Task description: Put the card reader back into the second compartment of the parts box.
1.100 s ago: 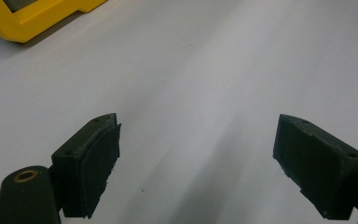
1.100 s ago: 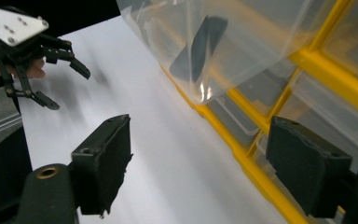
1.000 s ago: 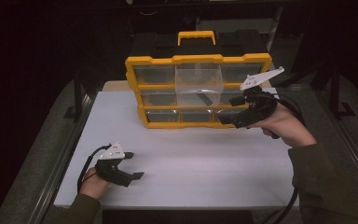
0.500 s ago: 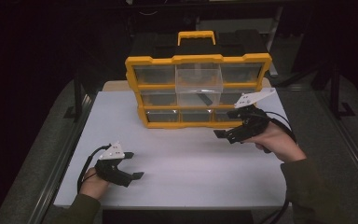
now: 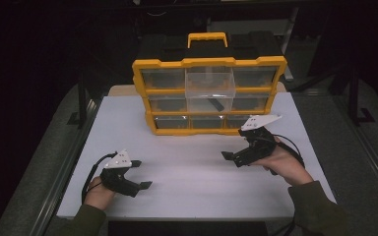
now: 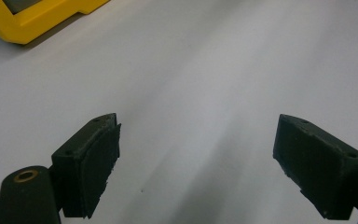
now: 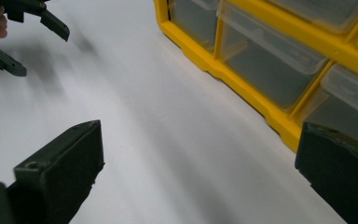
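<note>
1. High view: your right claw point(image 5: 232, 158) has just been opening and holds nothing, near the yellow drawer organizer point(image 5: 209, 96) at the far counter point(image 5: 192, 167).
2. Left gripper view: left claw point(image 6: 196, 158) wide open, empty, parked.
3. Right gripper view: jaws spread beside the bottom drawers point(image 7: 256, 60), apparently ready to reach.

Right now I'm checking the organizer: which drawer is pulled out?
The top-middle drawer of the yellow organizer; it juts forward, the others sit flush.

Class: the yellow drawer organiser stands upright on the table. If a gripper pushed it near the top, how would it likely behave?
The yellow organiser stands tall on a narrow base, so it may tip backward. Its clear drawers look loose; the centre ones already protrude.
</note>
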`<state>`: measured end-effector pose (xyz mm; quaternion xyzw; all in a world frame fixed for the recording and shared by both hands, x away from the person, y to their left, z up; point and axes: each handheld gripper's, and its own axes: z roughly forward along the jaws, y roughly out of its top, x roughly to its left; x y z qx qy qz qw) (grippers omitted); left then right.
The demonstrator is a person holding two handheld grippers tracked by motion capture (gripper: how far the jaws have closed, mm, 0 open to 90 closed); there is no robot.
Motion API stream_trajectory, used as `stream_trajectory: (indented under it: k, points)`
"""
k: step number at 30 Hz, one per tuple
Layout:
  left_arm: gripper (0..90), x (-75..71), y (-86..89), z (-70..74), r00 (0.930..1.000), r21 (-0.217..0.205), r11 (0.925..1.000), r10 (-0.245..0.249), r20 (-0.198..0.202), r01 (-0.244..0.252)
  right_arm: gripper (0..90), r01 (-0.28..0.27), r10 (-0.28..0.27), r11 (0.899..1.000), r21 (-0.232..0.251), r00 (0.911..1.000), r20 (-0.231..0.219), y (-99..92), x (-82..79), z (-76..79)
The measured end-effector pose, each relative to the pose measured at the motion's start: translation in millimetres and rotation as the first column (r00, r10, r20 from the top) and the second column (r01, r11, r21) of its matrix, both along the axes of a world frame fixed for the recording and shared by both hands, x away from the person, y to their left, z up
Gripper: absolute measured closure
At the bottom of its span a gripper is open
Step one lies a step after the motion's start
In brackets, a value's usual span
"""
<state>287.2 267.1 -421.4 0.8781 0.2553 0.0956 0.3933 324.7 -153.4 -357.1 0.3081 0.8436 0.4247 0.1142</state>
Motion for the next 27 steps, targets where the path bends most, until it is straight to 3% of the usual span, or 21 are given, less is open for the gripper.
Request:
stream_trajectory:
  k: [6, 18, 27]
  points:
    - [14.4, -0.1, 0.2, -0.3, 1.0, -0.005, 1.0, 0.003, -0.003, -0.003, 0.1, 0.002, -0.002, 1.0, 0.015, 0.9999, 0.013, 2.6, -5.2, -17.1]
    - [14.4, -0.7, 0.5, 0.1, 1.0, -0.005, 1.0, 0.002, 0.0, -0.002, 0.2, 0.011, -0.011, 0.998, 0.055, 0.9999, -0.005, 0.0, -12.1, -46.1]
    - [14.4, -1.8, -0.1, 0.4, 1.0, -0.001, 1.0, -0.004, 0.008, 0.004, 0.2, 0.026, -0.025, 0.998, 0.049, 0.9994, -0.022, -6.6, -20.9, -61.5]
